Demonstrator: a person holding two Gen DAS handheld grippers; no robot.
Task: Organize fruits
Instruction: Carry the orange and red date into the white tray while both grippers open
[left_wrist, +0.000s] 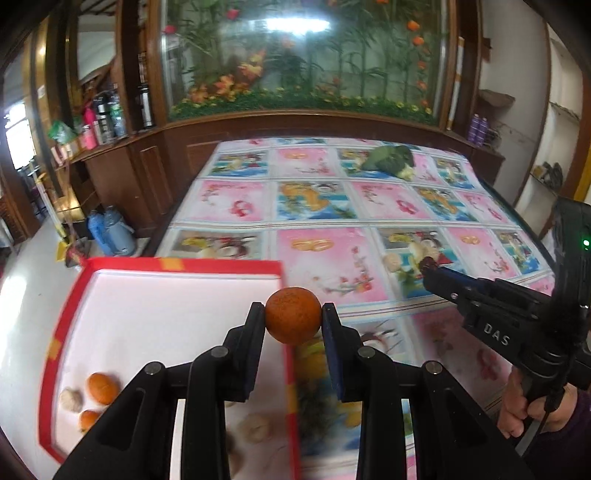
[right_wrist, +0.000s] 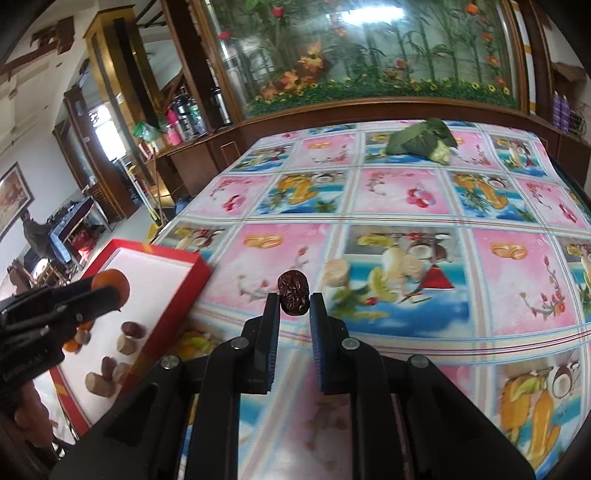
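Carrying fruit to the red box (left_wrist: 177, 264) at the surface's left edge, the left tool (left_wrist: 293, 319) grips an orange (left_wrist: 293, 314) and the right tool (right_wrist: 293, 301) pinches a dried date (right_wrist: 293, 292) (both likely need lowering inside, then releasing).

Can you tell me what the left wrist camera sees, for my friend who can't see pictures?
The left gripper holds an orange between its fingers, over the edge of a red box that already holds small fruits. To the right, the right gripper carries a dark red date above the fruit-patterned tablecloth.
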